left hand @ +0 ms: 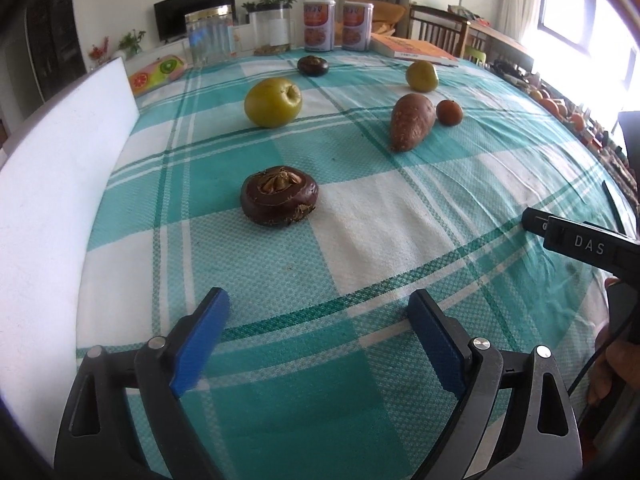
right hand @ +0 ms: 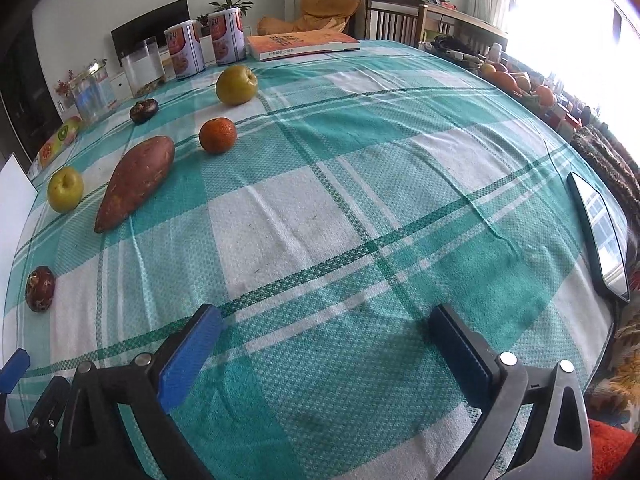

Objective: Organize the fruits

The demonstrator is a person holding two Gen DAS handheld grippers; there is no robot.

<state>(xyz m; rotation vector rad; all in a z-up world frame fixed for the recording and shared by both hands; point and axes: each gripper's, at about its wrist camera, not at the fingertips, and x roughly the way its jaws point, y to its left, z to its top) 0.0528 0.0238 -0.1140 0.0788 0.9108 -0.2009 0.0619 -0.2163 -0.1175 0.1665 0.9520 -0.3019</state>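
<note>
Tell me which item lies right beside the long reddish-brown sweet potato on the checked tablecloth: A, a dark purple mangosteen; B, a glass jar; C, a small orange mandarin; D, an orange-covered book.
C: the small orange mandarin sits just off the blunt end of the long reddish-brown sweet potato, nearer than anything else.

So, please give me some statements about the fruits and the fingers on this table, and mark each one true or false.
1. Both grippers hold nothing: left gripper, right gripper. True.
2. The sweet potato lies on a plate. False: it lies directly on the checked tablecloth.
3. The mandarin touches the sweet potato. False: cloth shows between them.
4. Two green apples are on the cloth: and. True.
5. A book lies at the far edge. True.
</note>
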